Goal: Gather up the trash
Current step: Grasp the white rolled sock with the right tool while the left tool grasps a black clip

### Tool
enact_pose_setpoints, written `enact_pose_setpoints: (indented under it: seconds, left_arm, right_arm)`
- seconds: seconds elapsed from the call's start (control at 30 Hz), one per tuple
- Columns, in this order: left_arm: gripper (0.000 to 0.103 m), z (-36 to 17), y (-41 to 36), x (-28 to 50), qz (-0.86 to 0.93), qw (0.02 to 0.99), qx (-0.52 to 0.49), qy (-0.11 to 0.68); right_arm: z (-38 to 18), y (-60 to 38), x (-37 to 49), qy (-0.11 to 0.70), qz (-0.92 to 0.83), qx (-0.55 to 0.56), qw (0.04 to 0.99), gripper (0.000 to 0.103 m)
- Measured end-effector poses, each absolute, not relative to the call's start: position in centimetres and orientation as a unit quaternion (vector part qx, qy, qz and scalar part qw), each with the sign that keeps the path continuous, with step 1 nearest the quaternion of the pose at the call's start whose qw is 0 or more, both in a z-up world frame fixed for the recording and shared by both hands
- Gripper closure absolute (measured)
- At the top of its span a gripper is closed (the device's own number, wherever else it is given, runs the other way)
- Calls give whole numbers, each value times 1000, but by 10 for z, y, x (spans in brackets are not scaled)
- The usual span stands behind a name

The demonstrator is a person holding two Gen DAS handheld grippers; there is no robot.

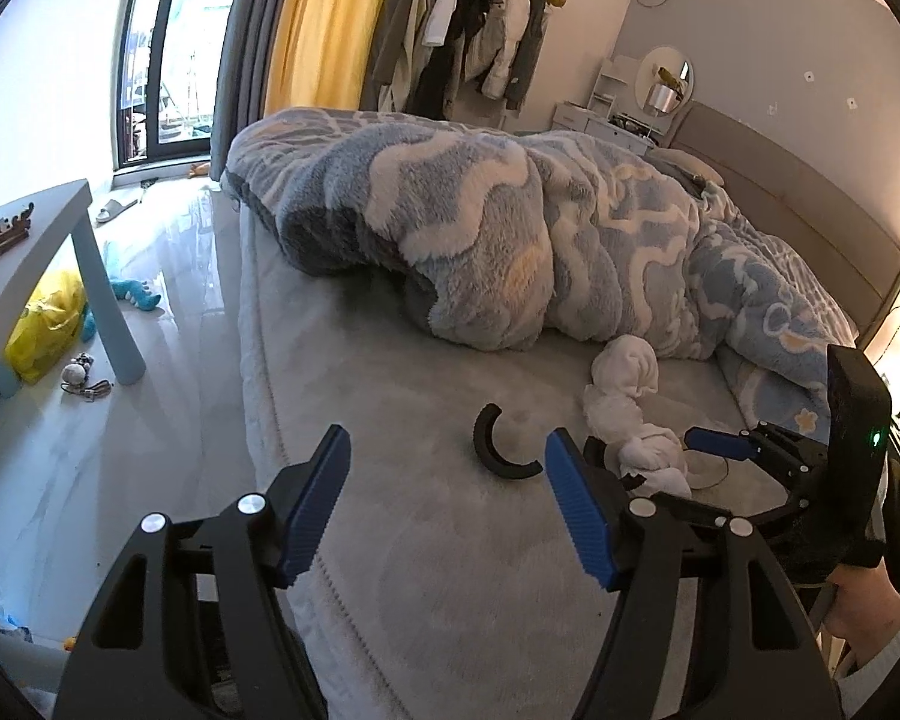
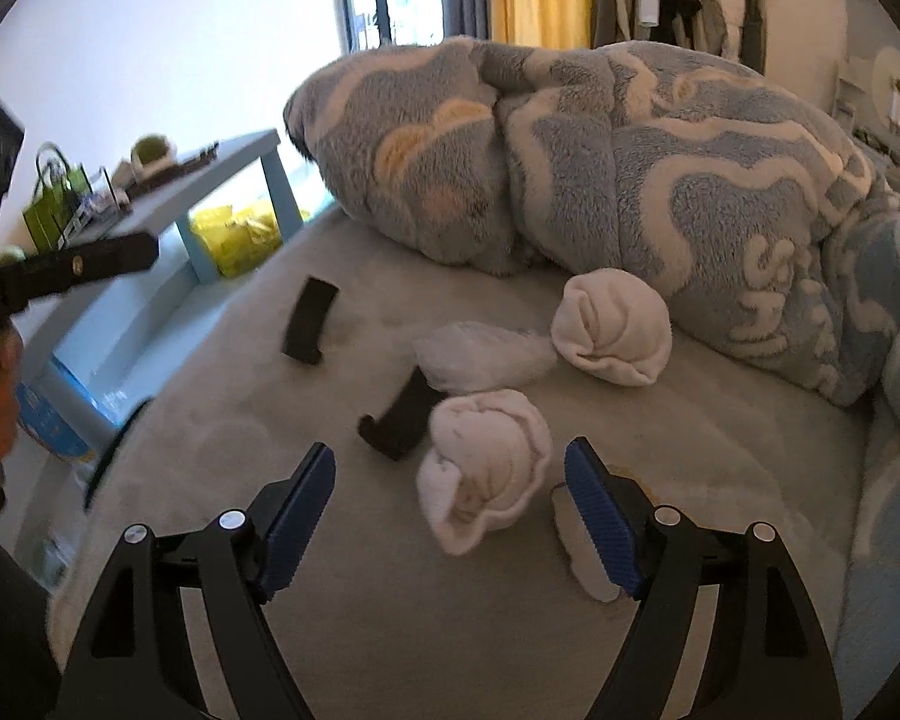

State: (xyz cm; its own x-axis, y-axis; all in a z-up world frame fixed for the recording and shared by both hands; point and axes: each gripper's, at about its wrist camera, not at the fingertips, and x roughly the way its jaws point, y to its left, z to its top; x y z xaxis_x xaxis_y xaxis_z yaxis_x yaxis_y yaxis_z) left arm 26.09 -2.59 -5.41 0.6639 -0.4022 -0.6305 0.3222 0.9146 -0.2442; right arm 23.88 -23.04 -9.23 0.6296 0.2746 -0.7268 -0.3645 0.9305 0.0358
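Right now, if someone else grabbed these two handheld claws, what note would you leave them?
Left gripper: open, empty, over the bed sheet, aimed at a black curved plastic piece.
Right gripper: open, empty, a white crumpled wad just ahead between its fingers.
Also on the bed: two more white wads and a second black piece.
Nothing is collected yet; everything remains to pick up.

Large white letters (image 2: 774,300) on the fleece blanket (image 2: 690,180), at about three o'clock in the right wrist view, set in two slanted rows. Only a capital S sure at the head of each row; the rest creased and blurred, not readable as a word. Faint print on the blue box (image 2: 48,420) at nine o'clock, below the small table (image 2: 228,162), too blurred to read. Nothing legible in the left wrist view.
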Motion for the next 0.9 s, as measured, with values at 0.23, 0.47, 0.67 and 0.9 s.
enact_pose_setpoints:
  seconds: [0.23, 0.47, 0.67, 0.9]
  left_arm:
    - [33, -63, -32, 274, -204, 905, -62, 369]
    - [33, -77, -43, 288, -210, 896, -63, 386]
    - [33, -87, -55, 296, -219, 889, -61, 397]
    - [39, -100, -66, 304, -227, 880, -57, 413]
  right_arm:
    - [-103, -227, 246, 405, 170, -109, 892, 25]
    - [-103, -235, 255, 410, 170, -107, 890, 44]
    - [-106, -231, 254, 410, 178, -135, 884, 56]
    - [-98, -245, 258, 409, 187, -94, 888, 59]
